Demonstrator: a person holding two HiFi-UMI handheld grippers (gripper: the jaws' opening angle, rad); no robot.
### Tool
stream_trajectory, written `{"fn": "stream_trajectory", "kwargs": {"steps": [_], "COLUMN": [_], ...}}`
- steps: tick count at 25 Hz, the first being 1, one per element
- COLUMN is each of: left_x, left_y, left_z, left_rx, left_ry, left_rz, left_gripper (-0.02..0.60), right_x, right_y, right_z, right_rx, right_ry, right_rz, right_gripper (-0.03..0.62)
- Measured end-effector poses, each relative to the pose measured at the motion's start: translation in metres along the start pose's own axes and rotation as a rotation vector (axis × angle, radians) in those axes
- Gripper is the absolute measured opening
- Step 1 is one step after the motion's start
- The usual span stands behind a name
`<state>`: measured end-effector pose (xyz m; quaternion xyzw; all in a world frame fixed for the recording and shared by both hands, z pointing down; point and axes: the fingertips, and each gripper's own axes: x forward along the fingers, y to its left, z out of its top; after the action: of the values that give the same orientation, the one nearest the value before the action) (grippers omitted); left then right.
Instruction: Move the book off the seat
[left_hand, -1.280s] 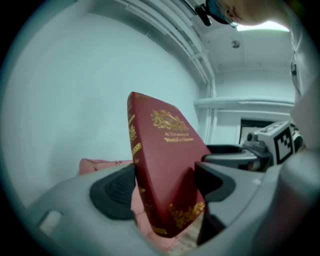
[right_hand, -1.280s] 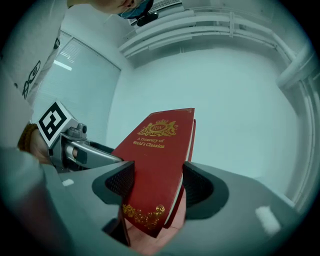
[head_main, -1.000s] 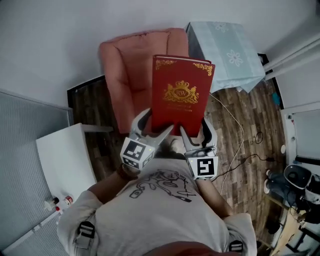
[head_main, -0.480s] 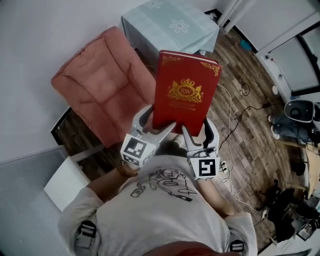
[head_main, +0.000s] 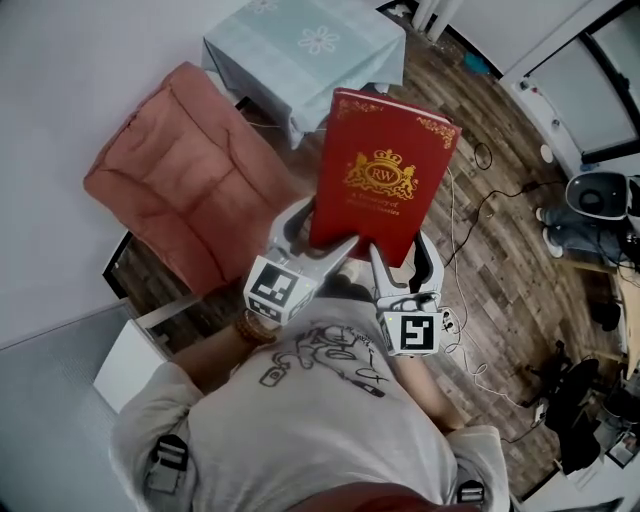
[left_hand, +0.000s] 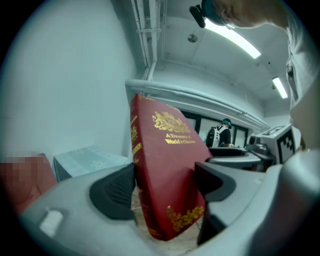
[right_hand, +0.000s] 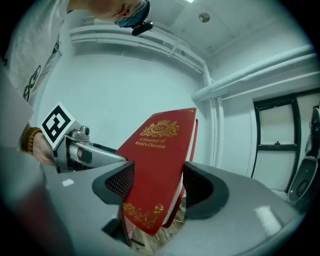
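Wood-plank floor (head_main: 480, 250) with loose cables (head_main: 468, 200). A pink armchair (head_main: 170, 180) sits against the wall, and a table under a pale flowered cloth (head_main: 300, 45) is just behind the armchair.

The red book (head_main: 380, 185) is off the armchair, held up in the air to the armchair's right, over the floor. It stands upright with the front cover facing the head camera.

The left gripper (head_main: 318, 238) is clamped on the book's lower spine-side corner. In the left gripper view both pads press the covers (left_hand: 165, 175). The right gripper (head_main: 400, 262) is clamped on the other lower corner, with the book (right_hand: 157, 165) pinched between its pads there too.

Judgement: it is gripped low at both corners because the hardback is tall and wide. A single corner grip would probably let it swing or fall open, and two grips keep it closed and level during the carry. The pages gape slightly at the fore edge in the right gripper view.

Hidden or unclear:
- The book's bottom edge is behind the jaws in the head view, and the back cover is not seen.
- The table's far side is cut off by the frame top.
- The hands are mostly under the grippers, with only a beaded bracelet (head_main: 250, 328) showing.
- The drop-off spot cannot be told.
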<state>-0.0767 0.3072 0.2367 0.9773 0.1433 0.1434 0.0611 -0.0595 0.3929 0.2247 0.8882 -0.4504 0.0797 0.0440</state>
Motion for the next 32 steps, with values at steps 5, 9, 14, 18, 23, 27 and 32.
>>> {"fn": "stream_trajectory", "kwargs": {"steps": [5,9,14,18,23,27,32], "left_x": [0.079,0.083,0.088,0.091,0.099,0.102,0.153], "left_y": [-0.046,-0.047,-0.046,-0.046,-0.044,-0.041,-0.011], "left_z": [0.024,0.023,0.02,0.017,0.015,0.006,0.034], "left_rx": [0.023,0.019,0.008,-0.002,-0.002,-0.006,-0.018], "left_ry": [0.017,0.005,-0.014,-0.021,-0.033,-0.051,-0.045], "left_rz": [0.004,0.0,-0.006,-0.013,-0.019,-0.019,-0.015], "left_gripper": [0.37,0.37,0.37,0.37,0.37,0.37,0.37], "right_x": [-0.014,-0.014,-0.011,-0.011,-0.009,-0.006,0.045], "right_y": [-0.091,-0.093,-0.098,-0.098,-0.104,-0.104,-0.145], "right_z": [0.004,0.002,0.005,0.002,-0.007,-0.017,0.011], "right_rx": [0.026,0.031,0.028,0.002,-0.007,-0.021,-0.013], "right_ry": [-0.026,-0.046,-0.076,-0.058,-0.039,-0.044,-0.08], "right_rz": [0.002,0.009,-0.021,-0.01,-0.011,-0.008,-0.005], "right_gripper": [0.301,0.301,0.301,0.301,0.301,0.301,0.301]}}
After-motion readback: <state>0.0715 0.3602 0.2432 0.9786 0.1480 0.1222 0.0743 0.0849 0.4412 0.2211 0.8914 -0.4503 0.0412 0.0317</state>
